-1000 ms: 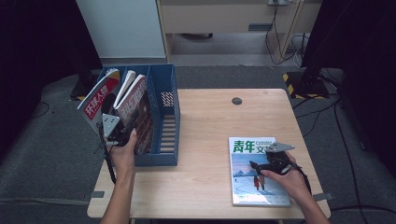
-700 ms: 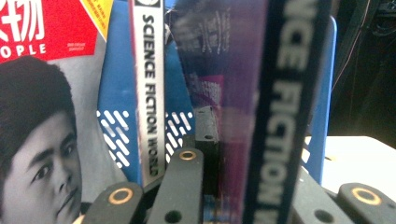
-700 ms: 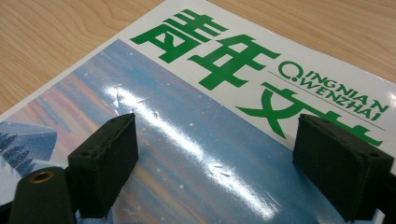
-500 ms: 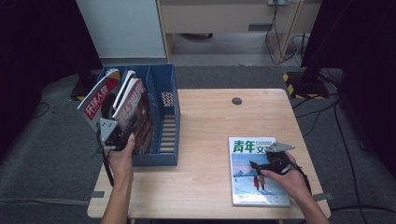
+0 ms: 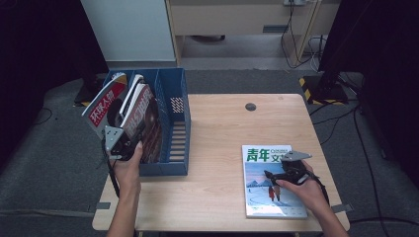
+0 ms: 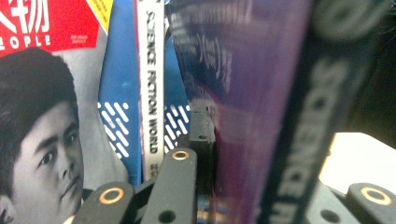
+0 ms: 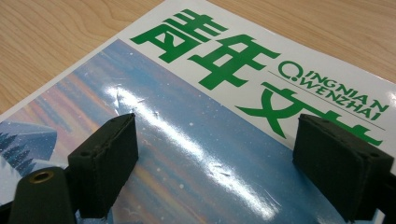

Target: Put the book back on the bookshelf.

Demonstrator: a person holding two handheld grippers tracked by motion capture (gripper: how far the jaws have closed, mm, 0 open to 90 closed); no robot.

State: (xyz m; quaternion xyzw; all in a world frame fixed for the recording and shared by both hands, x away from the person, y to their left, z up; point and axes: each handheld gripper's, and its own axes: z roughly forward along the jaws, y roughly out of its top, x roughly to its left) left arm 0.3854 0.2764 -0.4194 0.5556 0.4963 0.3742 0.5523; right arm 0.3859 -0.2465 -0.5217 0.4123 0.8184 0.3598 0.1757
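Pinching dark magazine [image 5: 143, 121] (left gripper [image 5: 120, 140]), right gripper [image 5: 284, 174] fingers wide

Magazines in the blue file rack [image 5: 178, 123]: three — a red-topped one [image 5: 101, 106], a white-spined one [image 5: 132, 89] and a dark one [image 5: 143, 118] (this last sits between the left claw's jaws).
Magazines right of the rack, flat on the table [image 5: 217, 143]: one, with green title characters [image 5: 269, 180].
Racks: one.
Claws: two, the left claw [image 5: 118, 143] at the rack, the right claw [image 5: 289, 170] over the flat magazine.
Tables: one.
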